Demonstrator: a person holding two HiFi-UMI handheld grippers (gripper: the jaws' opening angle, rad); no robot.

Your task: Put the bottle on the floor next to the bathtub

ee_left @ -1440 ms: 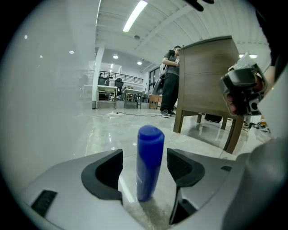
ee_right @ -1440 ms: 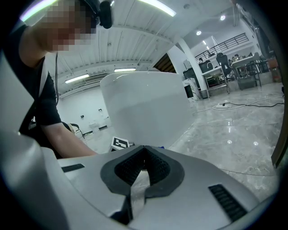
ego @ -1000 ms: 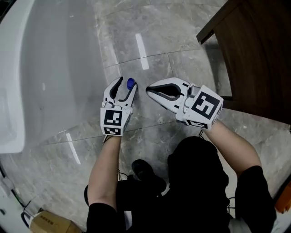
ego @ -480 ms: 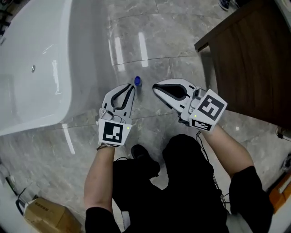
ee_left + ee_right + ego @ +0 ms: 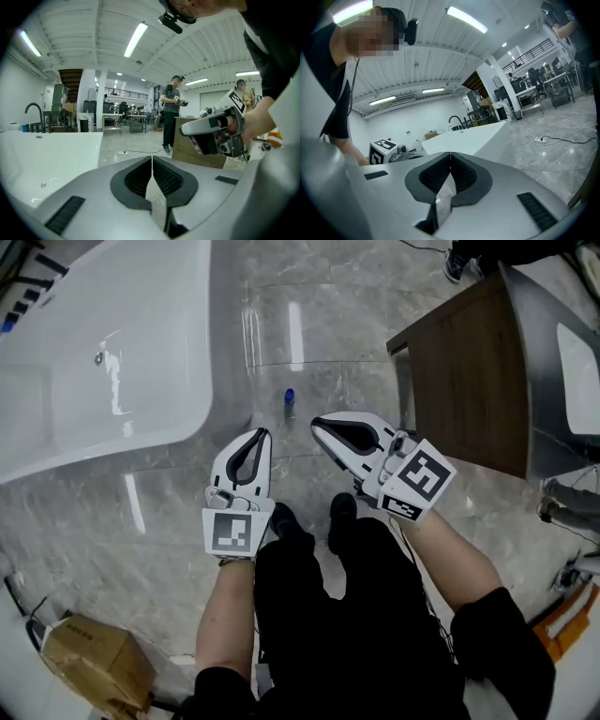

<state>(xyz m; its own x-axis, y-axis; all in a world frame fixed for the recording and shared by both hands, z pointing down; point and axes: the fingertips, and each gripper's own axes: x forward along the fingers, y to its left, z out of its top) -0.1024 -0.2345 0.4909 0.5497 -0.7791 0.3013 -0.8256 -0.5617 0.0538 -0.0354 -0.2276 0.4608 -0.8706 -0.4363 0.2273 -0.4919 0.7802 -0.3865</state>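
The bottle, small with a blue cap, stands alone on the grey marble floor just right of the white bathtub. In the head view my left gripper hangs well above the floor, nearer than the bottle. Its jaws have just been closing and are shut with nothing between them, as the left gripper view confirms. My right gripper is beside it, also shut and empty. Neither gripper view shows the bottle. The tub's rim lies to the left in the left gripper view.
A dark wooden cabinet stands at the right. A cardboard box sits at the lower left. My shoes are below the grippers. Other people stand farther off, and a cable lies on the floor.
The left gripper let go of the bottle and shut. Both grippers rose away from the floor, and the bottle stayed standing beside the tub.
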